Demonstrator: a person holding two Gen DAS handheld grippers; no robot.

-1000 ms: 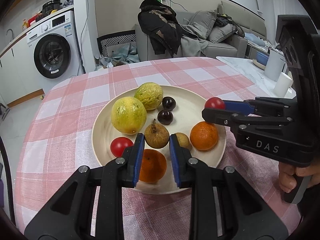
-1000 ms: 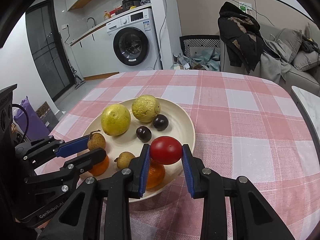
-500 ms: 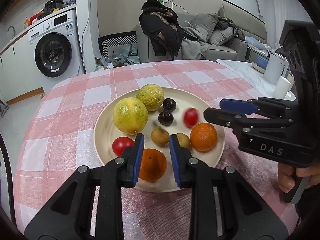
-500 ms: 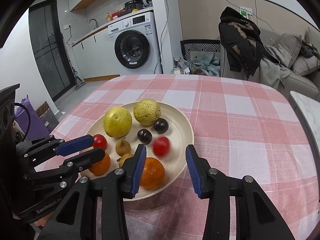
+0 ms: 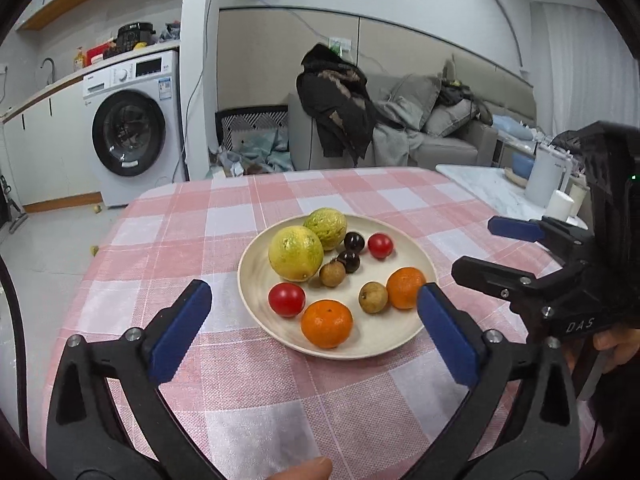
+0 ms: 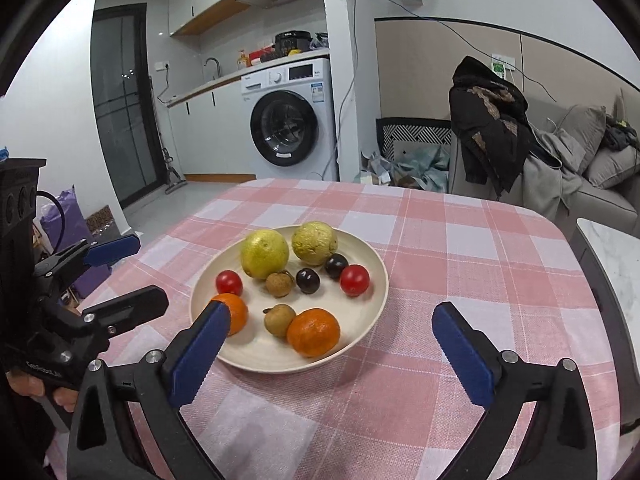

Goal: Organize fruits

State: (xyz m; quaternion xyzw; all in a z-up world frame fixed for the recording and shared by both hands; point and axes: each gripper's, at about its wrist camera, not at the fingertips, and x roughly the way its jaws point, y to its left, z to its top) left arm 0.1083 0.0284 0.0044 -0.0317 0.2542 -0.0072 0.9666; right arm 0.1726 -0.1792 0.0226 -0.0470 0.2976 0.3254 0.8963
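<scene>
A cream plate on the pink checked tablecloth holds the fruit: two yellow-green citrus, two oranges, two red tomatoes, two dark plums and two brown longans. My left gripper is wide open and empty, held back in front of the plate. My right gripper is wide open and empty, also drawn back from the plate; it shows at the right of the left wrist view.
The round table ends close on all sides. A white marble side table with a white jug stands at the right. A sofa with clothes and a washing machine lie beyond.
My right gripper let go of the red tomato, which rolled onto the plate beside the plums. Both grippers opened wide and pulled back and up from the plate.
</scene>
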